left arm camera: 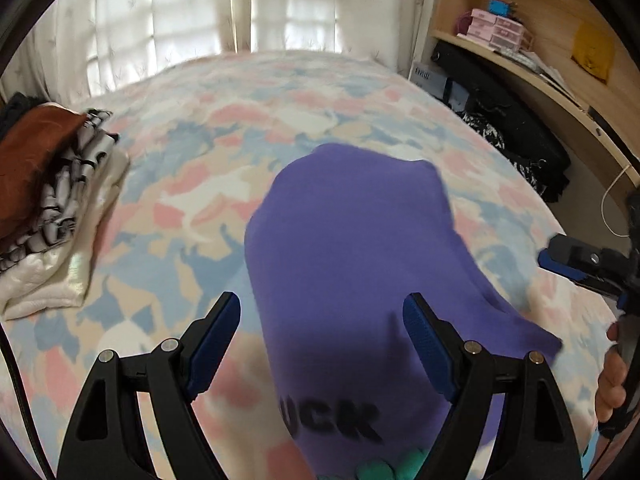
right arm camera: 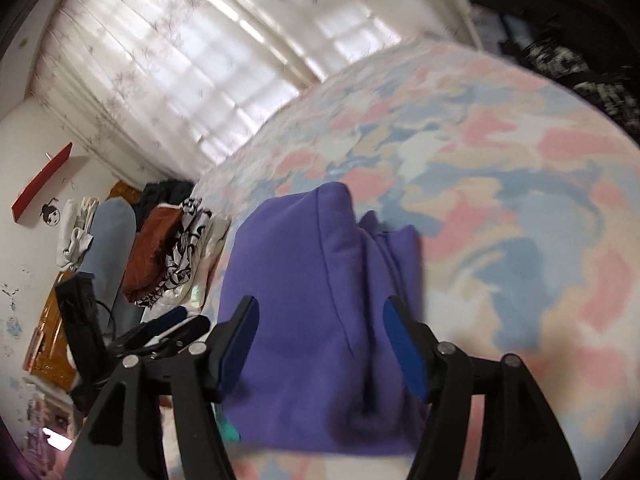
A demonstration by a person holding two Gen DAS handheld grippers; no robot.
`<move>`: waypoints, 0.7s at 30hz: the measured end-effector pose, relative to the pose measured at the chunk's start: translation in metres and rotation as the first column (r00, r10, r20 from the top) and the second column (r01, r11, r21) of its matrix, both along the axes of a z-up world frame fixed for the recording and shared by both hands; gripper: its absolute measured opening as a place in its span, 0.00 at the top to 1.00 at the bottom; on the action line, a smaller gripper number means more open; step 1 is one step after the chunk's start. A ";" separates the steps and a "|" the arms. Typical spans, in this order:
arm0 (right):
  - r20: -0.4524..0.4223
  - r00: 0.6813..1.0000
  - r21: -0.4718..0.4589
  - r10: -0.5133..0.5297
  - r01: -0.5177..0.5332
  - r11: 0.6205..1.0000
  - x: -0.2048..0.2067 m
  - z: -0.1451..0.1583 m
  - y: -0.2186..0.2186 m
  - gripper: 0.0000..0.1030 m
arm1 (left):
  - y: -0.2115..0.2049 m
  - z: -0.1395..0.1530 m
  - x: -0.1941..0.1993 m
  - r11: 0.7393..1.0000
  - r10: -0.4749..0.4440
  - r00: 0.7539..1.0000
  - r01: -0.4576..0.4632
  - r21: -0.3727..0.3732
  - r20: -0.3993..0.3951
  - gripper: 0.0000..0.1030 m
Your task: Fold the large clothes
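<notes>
A purple garment point(left arm camera: 352, 264) with black letters and a green print near its near edge lies partly folded on the bed point(left arm camera: 240, 140). My left gripper point(left arm camera: 322, 316) is open above its near part, jaws wide on either side, holding nothing. In the right wrist view the same purple garment point(right arm camera: 312, 312) shows bunched folds. My right gripper point(right arm camera: 320, 320) is open over it, jaws apart, empty. The right gripper also shows at the right edge of the left wrist view point(left arm camera: 576, 260), with a hand on it.
A stack of folded clothes point(left arm camera: 52, 204), brown, black-and-white and cream, sits at the bed's left side; it also shows in the right wrist view point(right arm camera: 172, 248). Curtains point(left arm camera: 240, 4) hang behind the bed. Wooden shelves point(left arm camera: 532, 40) and dark bags point(left arm camera: 504, 120) stand on the right.
</notes>
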State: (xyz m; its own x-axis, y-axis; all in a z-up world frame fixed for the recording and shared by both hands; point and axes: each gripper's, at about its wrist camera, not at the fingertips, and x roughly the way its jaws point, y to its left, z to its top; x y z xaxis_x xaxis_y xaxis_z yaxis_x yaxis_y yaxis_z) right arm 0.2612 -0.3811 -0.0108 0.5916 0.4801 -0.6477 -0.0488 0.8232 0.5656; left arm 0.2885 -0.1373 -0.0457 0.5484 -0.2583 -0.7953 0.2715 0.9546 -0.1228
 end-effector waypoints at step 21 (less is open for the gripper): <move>-0.160 0.974 0.127 0.162 -0.143 0.982 0.110 -0.084 0.024 0.88 | -0.028 -0.032 0.067 0.995 -0.082 0.996 0.080 0.052 0.038 0.14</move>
